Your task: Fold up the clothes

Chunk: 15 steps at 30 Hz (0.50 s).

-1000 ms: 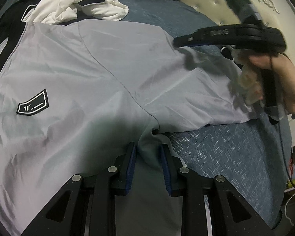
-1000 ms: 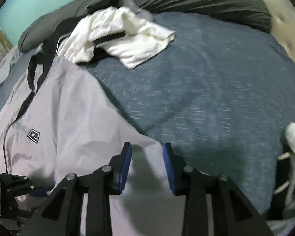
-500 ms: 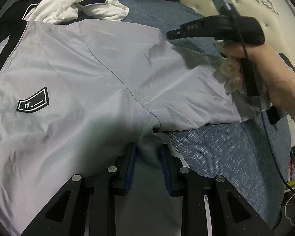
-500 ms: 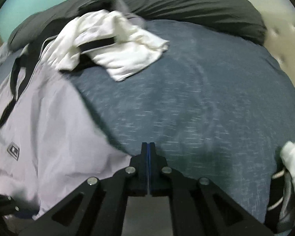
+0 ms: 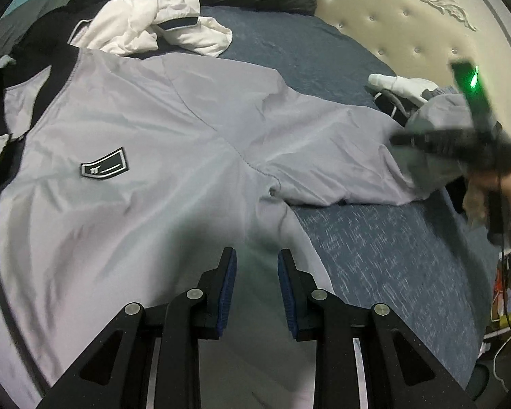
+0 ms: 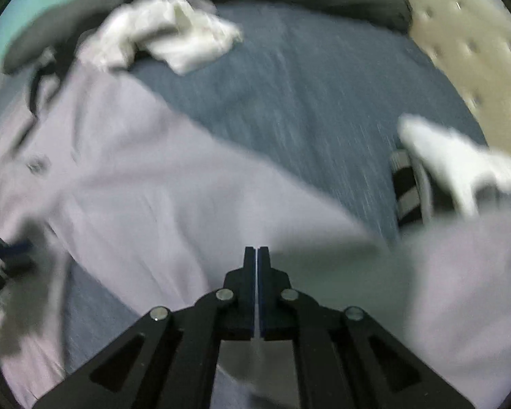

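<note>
The grey jacket [image 5: 146,143] lies spread on the bed [image 5: 374,245]. At six o'clock, the left gripper [image 5: 257,262] stands apart over it; the right gripper [image 6: 257,255] is pressed together, whether on fabric cannot be told.

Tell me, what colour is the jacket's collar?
Black, on the light grey jacket; clearest in the left wrist view.

1. We saw our right gripper [image 6: 257,255] with its blue-padded jaws pressed together over the pale grey, thin-fabric jacket [image 6: 146,184].
2. The jacket lay spread on the blue-grey bedspread [image 6: 306,95].
3. A crumpled white garment [image 6: 167,37] lay beyond, blurred.
</note>
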Tool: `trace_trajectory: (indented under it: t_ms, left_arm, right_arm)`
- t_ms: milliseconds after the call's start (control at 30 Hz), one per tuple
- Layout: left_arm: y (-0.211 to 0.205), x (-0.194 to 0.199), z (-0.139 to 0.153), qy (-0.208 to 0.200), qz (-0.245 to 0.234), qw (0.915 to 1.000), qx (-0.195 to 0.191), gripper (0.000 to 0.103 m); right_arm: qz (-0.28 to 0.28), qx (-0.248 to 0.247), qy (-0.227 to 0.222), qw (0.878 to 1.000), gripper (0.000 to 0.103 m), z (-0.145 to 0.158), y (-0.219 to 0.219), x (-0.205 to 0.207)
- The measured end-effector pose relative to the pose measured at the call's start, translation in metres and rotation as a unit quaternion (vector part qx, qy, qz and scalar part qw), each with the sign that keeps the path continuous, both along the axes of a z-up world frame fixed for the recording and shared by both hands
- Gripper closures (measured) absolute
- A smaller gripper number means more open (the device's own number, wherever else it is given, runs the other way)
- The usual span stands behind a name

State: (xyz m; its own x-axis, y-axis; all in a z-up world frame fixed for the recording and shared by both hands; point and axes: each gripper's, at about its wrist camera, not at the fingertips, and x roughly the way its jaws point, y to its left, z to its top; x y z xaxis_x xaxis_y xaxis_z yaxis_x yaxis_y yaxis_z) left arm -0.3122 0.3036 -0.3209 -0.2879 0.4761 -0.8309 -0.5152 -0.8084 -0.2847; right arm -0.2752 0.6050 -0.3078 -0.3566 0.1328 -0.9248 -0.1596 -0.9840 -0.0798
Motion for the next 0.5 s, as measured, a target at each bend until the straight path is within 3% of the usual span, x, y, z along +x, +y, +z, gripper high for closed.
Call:
trace_trajectory:
  t_ms: [200,300,433,500]
  left_arm:
    - [-0.012,0.014,0.013,0.007,-0.003,1.0,0.002,0.076]
    - [-0.016,0.018,0.018,0.012,-0.003,0.9999,0.0,0.076]
    - [-0.02,0.02,0.018,0.012,-0.001,0.9999,0.002,0.076]
    - [-0.023,0.021,0.019,0.01,0.001,0.9999,0.002,0.076]
  right_arm:
    - [-0.041,0.069,-0.053,0.995,0.103,-0.02,0.012,0.027]
    - [-0.063,0.064,-0.015,0.996,0.103,-0.005,0.017,0.036]
    - [-0.029,0.039,0.066,0.997,0.103,0.017,0.002,0.048]
    - [-0.023,0.026,0.057,0.998,0.103,0.008,-0.003,0.048]
